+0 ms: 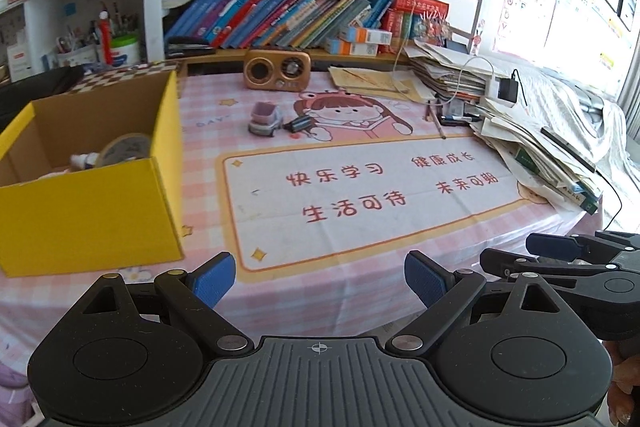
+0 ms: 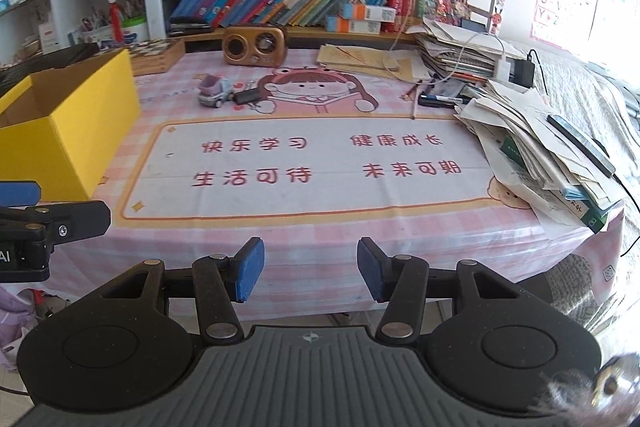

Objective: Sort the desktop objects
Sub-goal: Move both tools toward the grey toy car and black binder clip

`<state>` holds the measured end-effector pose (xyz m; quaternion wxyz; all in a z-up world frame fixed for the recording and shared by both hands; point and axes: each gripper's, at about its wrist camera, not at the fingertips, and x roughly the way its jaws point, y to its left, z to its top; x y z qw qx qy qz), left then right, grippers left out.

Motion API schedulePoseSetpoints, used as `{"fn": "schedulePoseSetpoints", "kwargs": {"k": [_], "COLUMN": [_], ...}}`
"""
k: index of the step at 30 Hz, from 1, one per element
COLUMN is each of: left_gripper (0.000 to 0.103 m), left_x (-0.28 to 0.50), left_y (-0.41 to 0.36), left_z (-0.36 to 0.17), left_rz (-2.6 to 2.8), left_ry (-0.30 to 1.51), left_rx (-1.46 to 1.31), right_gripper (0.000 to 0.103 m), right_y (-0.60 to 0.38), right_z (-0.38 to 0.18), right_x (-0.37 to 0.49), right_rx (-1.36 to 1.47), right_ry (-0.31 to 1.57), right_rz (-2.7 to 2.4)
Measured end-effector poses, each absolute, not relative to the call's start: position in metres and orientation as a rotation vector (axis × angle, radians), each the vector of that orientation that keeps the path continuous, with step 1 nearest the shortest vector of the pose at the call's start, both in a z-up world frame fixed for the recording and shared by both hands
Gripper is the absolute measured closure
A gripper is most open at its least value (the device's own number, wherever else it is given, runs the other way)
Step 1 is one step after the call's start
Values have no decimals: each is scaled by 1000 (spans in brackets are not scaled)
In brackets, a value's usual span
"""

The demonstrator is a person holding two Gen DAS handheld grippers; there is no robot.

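- We hold the left gripper (image 1: 319, 279) low over the near edge of the desk, its blue pads spread wide apart with only the pink checked desk mat (image 1: 360, 163) showing between them.
- Our right gripper (image 2: 311, 269) sits beside it; its pads stand parted with a clear gap and nothing in it, narrower than the left pair's.
- In the left wrist view the right gripper shows at about 3 o'clock of the frame; in the right wrist view part of the left gripper shows at 9 o'clock.
- The yellow box (image 1: 92, 211) stands open on the mat at 9 o'clock from the left gripper, with a roll of tape (image 1: 124, 149) and a small white bottle (image 1: 85, 159) lying inside.
- A small toy truck (image 1: 265, 119) rests on the mat at 12 o'clock, well apart from both grippers, and a black binder clip (image 1: 298, 125) lies touching or just beside it at its 3 o'clock.
- Behind them, at 12 o'clock, a brown retro radio (image 1: 277, 70) stands at the desk's far edge under the shelf of books (image 1: 280, 15).
- At 2 o'clock a sprawling stack of papers (image 2: 532, 143) covers the right end of the desk, with pens (image 2: 440, 95) at its near left edge.
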<state>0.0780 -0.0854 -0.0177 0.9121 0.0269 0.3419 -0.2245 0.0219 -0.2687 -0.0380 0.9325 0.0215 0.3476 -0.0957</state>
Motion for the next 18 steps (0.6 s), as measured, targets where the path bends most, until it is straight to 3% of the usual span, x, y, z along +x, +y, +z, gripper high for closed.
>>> {"fn": "schedulePoseSetpoints", "kwargs": {"k": [18], "left_gripper": [9], "left_x": [153], "left_y": [-146], "left_z": [-26], "left_rz": [-395], "left_ry": [753], "left_rx": [60], "right_gripper": [54], "right_y": [-330], "right_z": [-49], "right_x": [114], "right_rx": [57], "right_ry": [764], "right_rz": [-103]}}
